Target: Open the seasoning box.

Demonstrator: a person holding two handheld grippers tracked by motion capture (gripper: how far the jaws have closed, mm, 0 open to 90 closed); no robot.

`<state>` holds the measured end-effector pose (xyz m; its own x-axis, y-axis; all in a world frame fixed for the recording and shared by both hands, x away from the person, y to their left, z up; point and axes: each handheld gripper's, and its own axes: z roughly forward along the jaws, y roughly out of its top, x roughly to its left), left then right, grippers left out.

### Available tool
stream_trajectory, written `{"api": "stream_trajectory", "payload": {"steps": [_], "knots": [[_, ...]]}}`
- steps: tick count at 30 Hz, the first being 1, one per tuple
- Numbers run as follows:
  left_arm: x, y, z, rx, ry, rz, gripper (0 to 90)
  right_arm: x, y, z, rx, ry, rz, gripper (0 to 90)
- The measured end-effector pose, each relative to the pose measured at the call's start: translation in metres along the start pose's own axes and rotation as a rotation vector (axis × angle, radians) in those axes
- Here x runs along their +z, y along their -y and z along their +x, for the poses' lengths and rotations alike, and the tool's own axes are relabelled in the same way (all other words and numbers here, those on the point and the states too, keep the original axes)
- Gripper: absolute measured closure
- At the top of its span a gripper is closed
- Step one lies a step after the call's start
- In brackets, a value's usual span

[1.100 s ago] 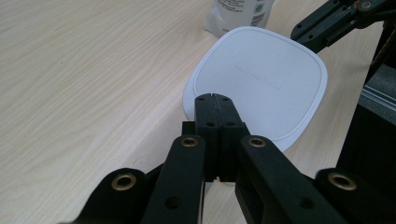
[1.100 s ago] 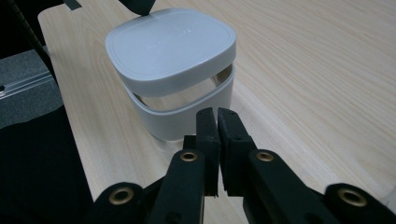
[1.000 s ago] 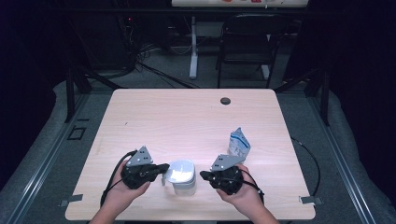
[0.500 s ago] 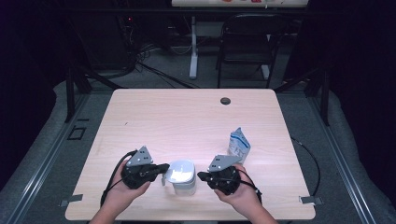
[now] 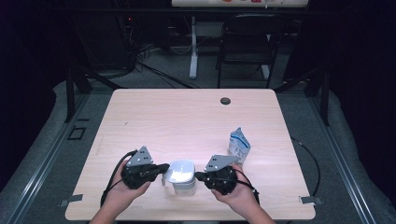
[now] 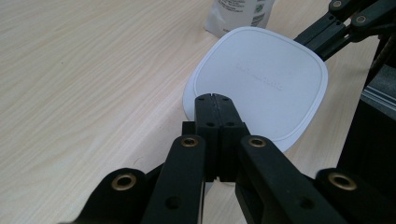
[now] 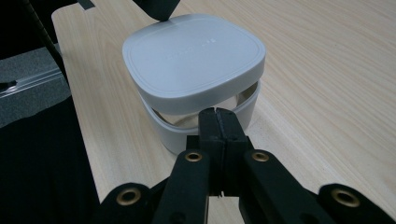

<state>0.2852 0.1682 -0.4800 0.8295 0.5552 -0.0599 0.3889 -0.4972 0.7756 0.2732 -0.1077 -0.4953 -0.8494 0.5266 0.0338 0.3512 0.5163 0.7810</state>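
Near the worktop's (image 5: 140, 116) front edge, the left gripper (image 5: 161, 168), jaws shut and empty, flanks the white lidded container (image 5: 181, 176); the right gripper (image 5: 200, 176), likewise closed, faces its other side, probably bracing it for lid work.

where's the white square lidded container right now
In the high view, the white square plastic lidded container sits near the table's front edge, between the left hand-held gripper and the right hand-held gripper, with the blue-and-white pouch behind to its right.

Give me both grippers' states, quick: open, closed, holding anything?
Left gripper: jaws closed, nothing between them, tips at the lid of the white container.
Right gripper: jaws closed, holding nothing, tips at the container's side.
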Motion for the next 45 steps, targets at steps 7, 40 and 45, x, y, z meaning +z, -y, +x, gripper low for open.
{"api": "stream_trajectory", "payload": {"steps": [7,40,45], "knots": [[0.000,0.000,0.001,-0.008,0.000,-0.006,90.0,-0.001,-0.002,0.000,-0.001,-0.002,0.004,90.0],[-0.019,0.010,0.020,-0.083,-0.094,-0.112,57.0,-0.003,-0.019,0.006,-0.018,0.000,-0.027,90.0],[-0.019,0.010,0.022,-0.099,-0.088,-0.099,57.1,-0.003,-0.020,0.006,-0.011,-0.002,-0.040,90.0]]}}
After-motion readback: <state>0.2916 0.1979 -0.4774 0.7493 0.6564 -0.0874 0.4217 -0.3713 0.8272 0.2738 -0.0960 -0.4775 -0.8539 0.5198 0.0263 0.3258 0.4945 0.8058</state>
